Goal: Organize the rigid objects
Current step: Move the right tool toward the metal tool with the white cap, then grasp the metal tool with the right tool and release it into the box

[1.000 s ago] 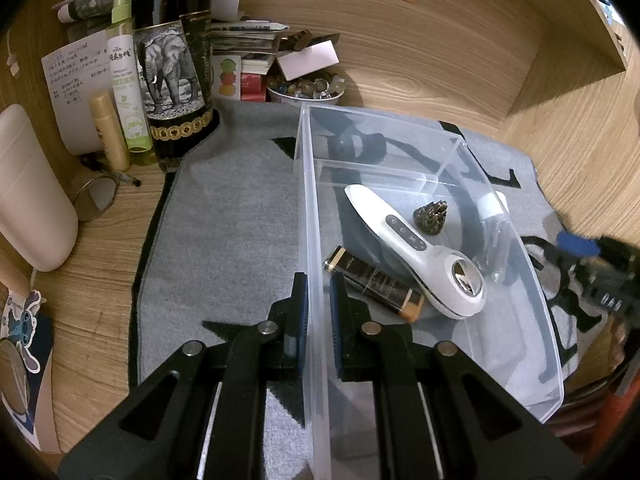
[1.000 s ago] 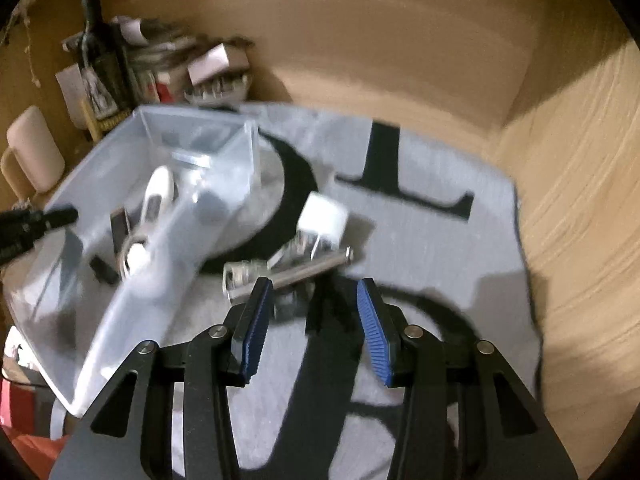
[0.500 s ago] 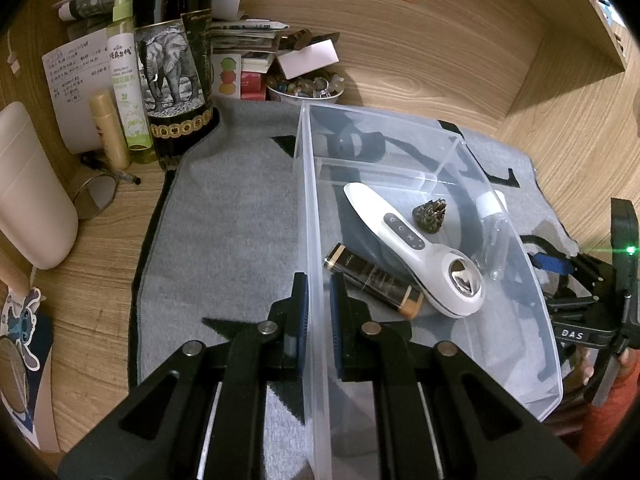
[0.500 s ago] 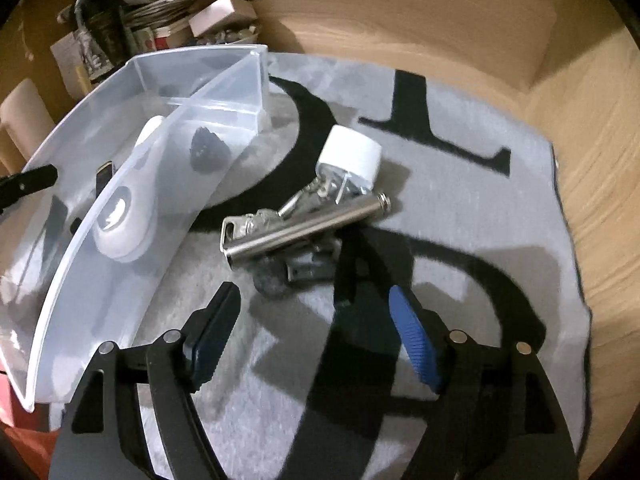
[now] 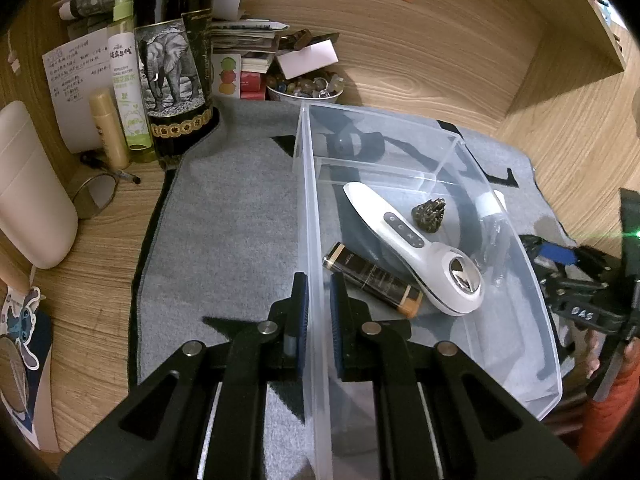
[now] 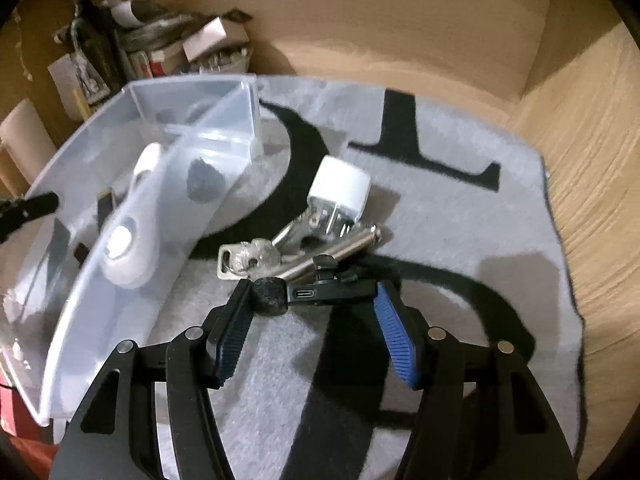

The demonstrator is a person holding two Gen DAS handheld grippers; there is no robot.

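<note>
A clear plastic bin [image 5: 316,264] stands on a grey mat. My left gripper [image 5: 318,300] is shut on the bin's left wall. Inside lie a white handheld device [image 5: 412,246], a black-and-gold tube [image 5: 372,276] and a small bronze figurine [image 5: 429,213]. In the right wrist view, my right gripper [image 6: 314,304] is open around a small black microphone with a foam tip [image 6: 316,292], its fingers on either side. Just beyond lie a silver metal tube [image 6: 340,250], a metal clip [image 6: 248,258] and a white plug adapter [image 6: 340,192].
A dark elephant-label bottle [image 5: 172,68], a green spray bottle [image 5: 126,76], papers, boxes and a bowl of stones [image 5: 304,88] crowd the back left corner. A cream container [image 5: 28,188] stands at the left. Wooden walls close the back and right.
My right gripper has opened wide and moved forward and down to the black microphone, which now sits between its fingers. The left gripper and bin have not moved.
</note>
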